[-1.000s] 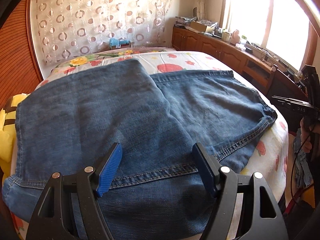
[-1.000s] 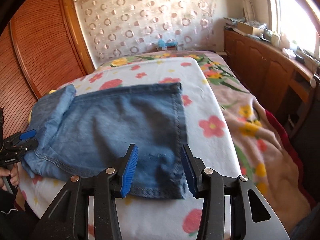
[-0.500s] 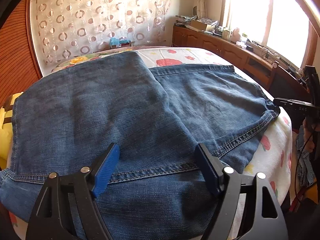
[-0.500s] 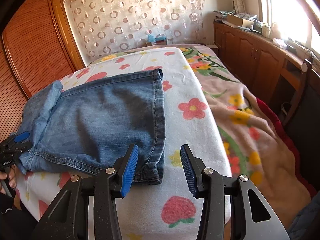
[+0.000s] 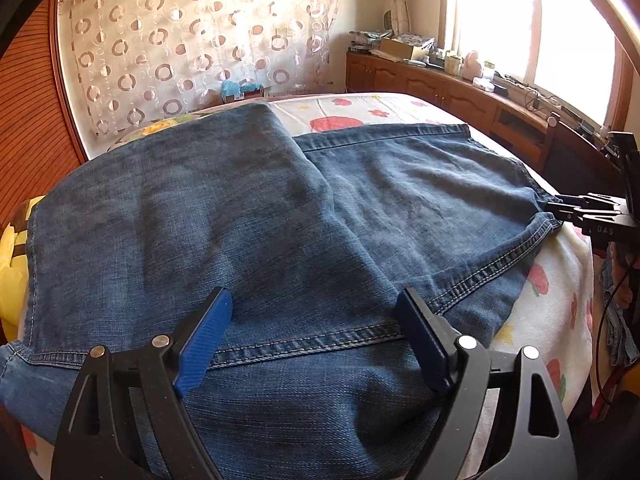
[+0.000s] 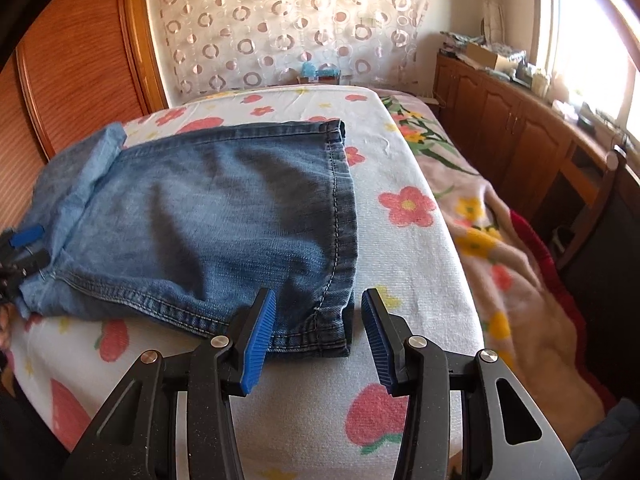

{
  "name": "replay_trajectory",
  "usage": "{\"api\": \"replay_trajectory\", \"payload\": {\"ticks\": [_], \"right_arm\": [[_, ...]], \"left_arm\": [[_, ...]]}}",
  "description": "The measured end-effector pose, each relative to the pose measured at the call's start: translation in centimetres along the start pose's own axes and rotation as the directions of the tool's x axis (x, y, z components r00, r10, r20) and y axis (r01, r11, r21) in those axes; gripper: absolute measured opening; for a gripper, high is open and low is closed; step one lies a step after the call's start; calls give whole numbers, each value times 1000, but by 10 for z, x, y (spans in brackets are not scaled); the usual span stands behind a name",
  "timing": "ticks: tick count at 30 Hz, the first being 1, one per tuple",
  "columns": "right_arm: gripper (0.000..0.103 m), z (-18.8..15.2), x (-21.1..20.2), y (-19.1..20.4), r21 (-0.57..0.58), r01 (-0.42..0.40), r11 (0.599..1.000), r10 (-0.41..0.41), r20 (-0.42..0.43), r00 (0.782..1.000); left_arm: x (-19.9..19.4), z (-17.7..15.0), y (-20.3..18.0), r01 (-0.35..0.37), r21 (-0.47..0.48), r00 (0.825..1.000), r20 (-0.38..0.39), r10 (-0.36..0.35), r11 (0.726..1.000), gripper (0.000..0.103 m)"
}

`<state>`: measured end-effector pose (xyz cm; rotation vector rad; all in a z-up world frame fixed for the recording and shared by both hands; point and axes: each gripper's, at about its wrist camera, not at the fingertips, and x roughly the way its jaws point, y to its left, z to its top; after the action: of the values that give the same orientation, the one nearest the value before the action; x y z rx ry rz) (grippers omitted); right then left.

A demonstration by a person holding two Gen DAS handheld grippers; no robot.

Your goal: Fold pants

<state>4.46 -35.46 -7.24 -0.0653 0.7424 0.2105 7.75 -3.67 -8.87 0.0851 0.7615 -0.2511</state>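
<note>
Right now the jeans point(image 5: 248, 216) lie spread over the flowered sheet point(image 6: 404, 264) on the bed, folded so that one layer overlaps another. In the left wrist view the denim fills most of the picture, with a stitched seam running across at about 6 o'clock from the middle and a hemmed edge toward 3 o'clock.

At the bottom of that view the left gripper point(image 5: 316, 340) hovers over the jeans with its jaws spread wide; they have just been opening. The blue pads point(image 5: 204, 344) stand on either side of the seam, and I cannot see them pressing the cloth.

In the right wrist view the jeans sit at 9 to 10 o'clock from the centre, their hemmed corner reaching down toward 6 o'clock. Lower down, the right gripper point(image 6: 316, 340) has its jaws partly apart with that corner just beyond and between the pads; they do not pinch it. At 9 o'clock on the frame's edge the other gripper shows at the far end of the jeans.

Beyond the bed hangs a curtain point(image 6: 280, 28) with ring patterns at 12 o'clock, and a wooden cabinet point(image 6: 516, 136) runs under the window at 2 o'clock.
</note>
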Motion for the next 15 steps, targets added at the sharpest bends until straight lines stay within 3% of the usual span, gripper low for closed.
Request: {"api": "replay_trajectory", "payload": {"ticks": [8, 12, 15], "right_arm": [[46, 0, 1, 2, -39, -2, 999, 2, -2, 1000], [22, 1, 3, 1, -47, -24, 999, 23, -6, 1000], [18, 2, 4, 1, -29, -65, 997, 65, -18, 998]], "left_arm": [[-1, 1, -1, 8, -3, 1000, -9, -8, 1000, 85], [-5, 2, 1, 26, -16, 1000, -10, -26, 1000, 85], [-10, 3, 4, 38, -38, 999, -6, -38, 999, 85]]}}
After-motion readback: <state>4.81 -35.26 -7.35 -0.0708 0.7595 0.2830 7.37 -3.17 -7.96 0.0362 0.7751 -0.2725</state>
